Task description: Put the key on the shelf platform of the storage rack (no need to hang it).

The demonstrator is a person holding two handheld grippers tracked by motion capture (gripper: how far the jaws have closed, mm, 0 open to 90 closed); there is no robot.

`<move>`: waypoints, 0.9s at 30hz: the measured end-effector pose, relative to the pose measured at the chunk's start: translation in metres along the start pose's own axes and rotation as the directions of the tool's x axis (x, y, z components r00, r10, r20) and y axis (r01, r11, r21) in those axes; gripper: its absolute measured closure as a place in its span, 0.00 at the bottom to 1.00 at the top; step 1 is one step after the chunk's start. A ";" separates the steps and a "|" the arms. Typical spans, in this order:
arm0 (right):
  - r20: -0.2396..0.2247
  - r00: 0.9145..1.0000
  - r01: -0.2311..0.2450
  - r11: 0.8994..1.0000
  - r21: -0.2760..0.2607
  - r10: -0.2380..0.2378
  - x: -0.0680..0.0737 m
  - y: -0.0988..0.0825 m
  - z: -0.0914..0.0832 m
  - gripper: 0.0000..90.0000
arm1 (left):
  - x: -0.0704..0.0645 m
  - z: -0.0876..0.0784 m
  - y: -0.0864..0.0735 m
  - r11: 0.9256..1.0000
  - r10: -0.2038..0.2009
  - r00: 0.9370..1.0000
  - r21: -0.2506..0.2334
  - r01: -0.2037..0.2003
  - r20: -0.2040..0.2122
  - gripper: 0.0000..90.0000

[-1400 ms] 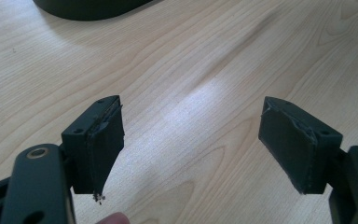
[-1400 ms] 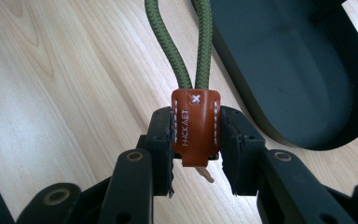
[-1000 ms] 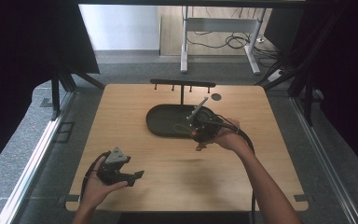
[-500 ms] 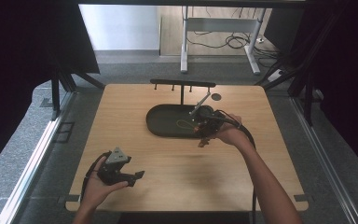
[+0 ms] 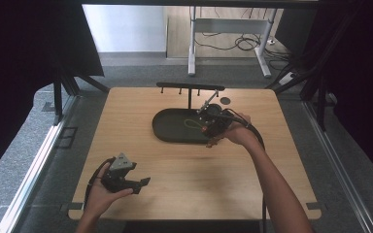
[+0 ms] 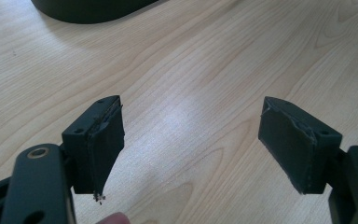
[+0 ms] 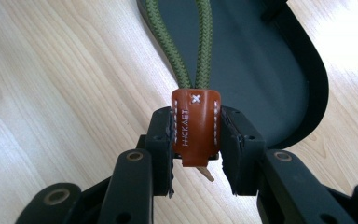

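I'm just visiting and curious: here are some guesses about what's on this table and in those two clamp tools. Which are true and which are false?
1. The right gripper is clamped on a brown leather tab joined to a green cord. True.
2. The left gripper holds a green cord. False: its jaws stand open with nothing between them, over bare wooden table.
3. The tray on the table is white and square. False: it is dark and oval.
4. The green cord runs from the tab over the dark tray. True.
5. Both grippers are over the tray. False: the left one is near the table's front edge, apart from it.
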State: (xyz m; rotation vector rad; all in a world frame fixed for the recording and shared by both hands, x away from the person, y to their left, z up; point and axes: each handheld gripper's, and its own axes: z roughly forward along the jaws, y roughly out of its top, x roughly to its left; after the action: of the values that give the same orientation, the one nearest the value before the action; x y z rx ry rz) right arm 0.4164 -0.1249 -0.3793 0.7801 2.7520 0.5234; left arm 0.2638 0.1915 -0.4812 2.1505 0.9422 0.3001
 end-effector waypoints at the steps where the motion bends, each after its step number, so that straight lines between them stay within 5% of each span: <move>1: 0.002 1.000 -0.002 1.000 0.003 0.002 -0.002 0.001 0.001 0.74 | 0.000 0.000 0.000 1.000 0.000 1.000 0.001 0.000 0.000 0.25; 27: 0.024 0.996 -0.080 0.997 0.017 0.080 -0.031 0.011 0.020 0.74 | 0.001 -0.001 0.000 1.000 -0.001 1.000 -0.001 0.001 0.001 0.25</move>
State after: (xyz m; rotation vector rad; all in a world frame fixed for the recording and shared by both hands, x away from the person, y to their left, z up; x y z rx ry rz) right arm 0.4533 -0.1278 -0.3894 0.8985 2.7167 0.5018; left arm 0.2639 0.1923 -0.4809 2.1490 0.9427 0.2994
